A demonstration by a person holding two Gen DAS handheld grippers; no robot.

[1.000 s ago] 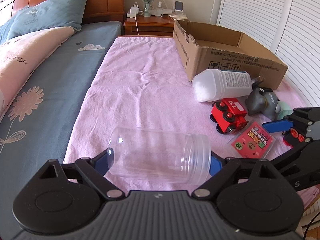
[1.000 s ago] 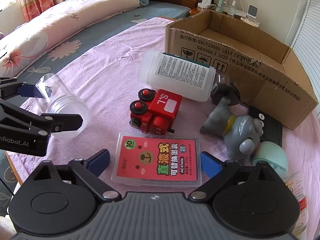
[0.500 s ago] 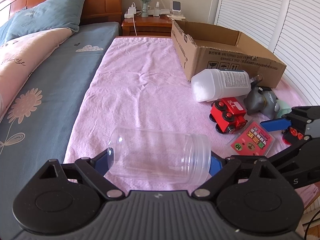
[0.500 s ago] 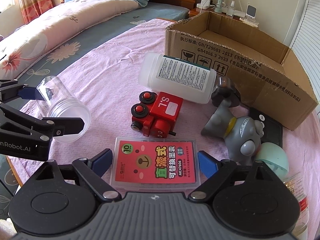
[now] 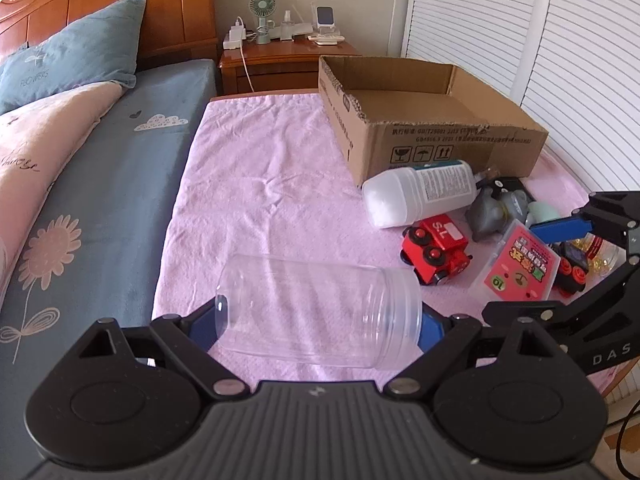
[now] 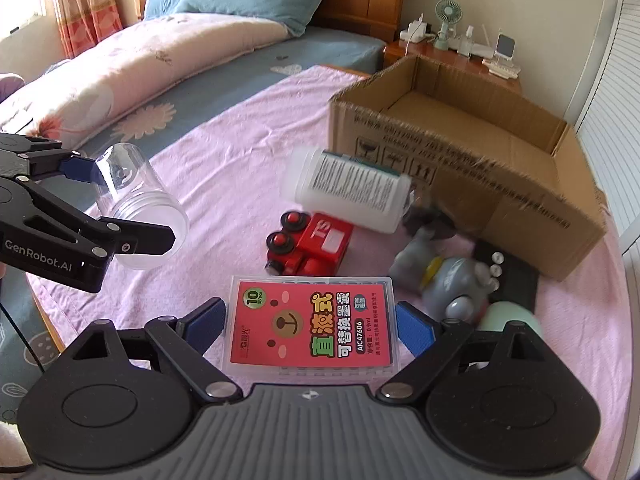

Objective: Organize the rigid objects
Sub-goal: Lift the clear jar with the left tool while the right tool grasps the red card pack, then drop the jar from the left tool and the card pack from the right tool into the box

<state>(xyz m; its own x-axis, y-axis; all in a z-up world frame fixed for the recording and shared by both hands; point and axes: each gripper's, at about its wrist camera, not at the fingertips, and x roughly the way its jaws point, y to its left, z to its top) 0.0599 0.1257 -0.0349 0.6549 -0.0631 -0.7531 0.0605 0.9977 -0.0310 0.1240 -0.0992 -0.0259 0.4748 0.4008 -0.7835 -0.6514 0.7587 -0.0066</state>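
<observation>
The left gripper [image 5: 320, 320] holds a clear plastic jar [image 5: 318, 312] on its side. The blue fingers [image 5: 200, 326] stand wide and press on the two ends of the jar, one on the bottom and one on the open mouth. I think it is held end to end because the smooth round sides would slip. The jar looks lifted off the bed.

The right gripper [image 6: 308, 328] holds a flat clear case with a red label [image 6: 314, 324]. Its fingers [image 6: 414, 330] also stand wide, one on each long edge of the case. The case is thin and flat, so a hold on its edges keeps it level. The case is up off the cloth.

Past the right fingers lie more things to tidy: a red toy train [image 6: 310, 246], a white bottle [image 6: 348, 190] on its side, and a grey toy animal [image 6: 448, 280] further right. A pale green round thing [image 6: 510, 320] sits just beside the right finger. They are all close together.

Beyond them stands an open cardboard box [image 6: 460, 184]. It looks empty, so I think the jar and the case are meant to go in there.

Everything lies on a pink cloth [image 5: 272, 184] spread over a bed. To the left is a blue sheet [image 5: 120, 184] with flowers, a pink quilt [image 6: 132, 76] and a blue pillow [image 5: 76, 64]. Far off there is a wooden nightstand [image 5: 280, 66] with a little green fan [image 5: 262, 14]. White slatted doors [image 5: 540, 32] stand on the right.
</observation>
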